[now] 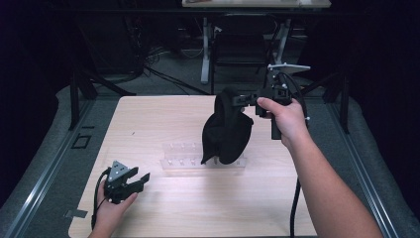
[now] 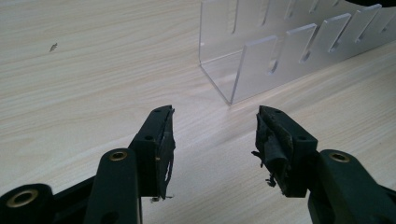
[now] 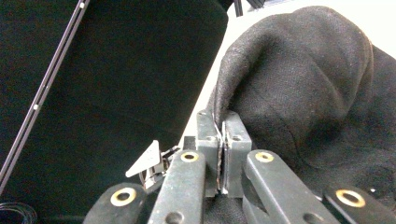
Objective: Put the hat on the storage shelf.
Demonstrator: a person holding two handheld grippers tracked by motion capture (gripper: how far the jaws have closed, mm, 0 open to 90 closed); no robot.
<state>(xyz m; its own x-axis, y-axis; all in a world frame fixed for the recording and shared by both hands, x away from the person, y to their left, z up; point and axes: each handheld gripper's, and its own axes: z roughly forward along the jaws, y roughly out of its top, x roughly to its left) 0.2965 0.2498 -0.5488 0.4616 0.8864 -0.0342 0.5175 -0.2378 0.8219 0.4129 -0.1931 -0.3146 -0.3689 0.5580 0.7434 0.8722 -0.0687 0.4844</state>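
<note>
Above the clear rack (image 1: 184, 163), hanging off the right gripper (image 1: 246, 100): a black cloth (image 1: 226, 130). Pinched by its top edge, jaws clamped flat on a thin fold of it, as seen up close in the right gripper view (image 3: 222, 140). Bulk of the cloth (image 3: 308, 93) bunched just beyond the jaws there. Long axis near vertical, drooping down from the grip, lower tip down by the rack's right end, touching or not hard to tell.

Right hand (image 1: 283, 119) raised over the table (image 1: 148, 124), just right of the rack, forearm running in from the bottom right, gripper aimed leftward toward the cloth. Cable trailing down beside the forearm.

Left of the rack, near the table's front edge: left gripper (image 1: 138, 179), low to the wood, left hand (image 1: 114, 208) wrapped around its back. Jaws spread wide with nothing between them, pointing toward the rack's near end. Same in the left gripper view (image 2: 215, 135): bare tabletop between the worn pads (image 2: 268, 140), rack (image 2: 280, 56) corner just ahead, well apart from the cloth.
</note>
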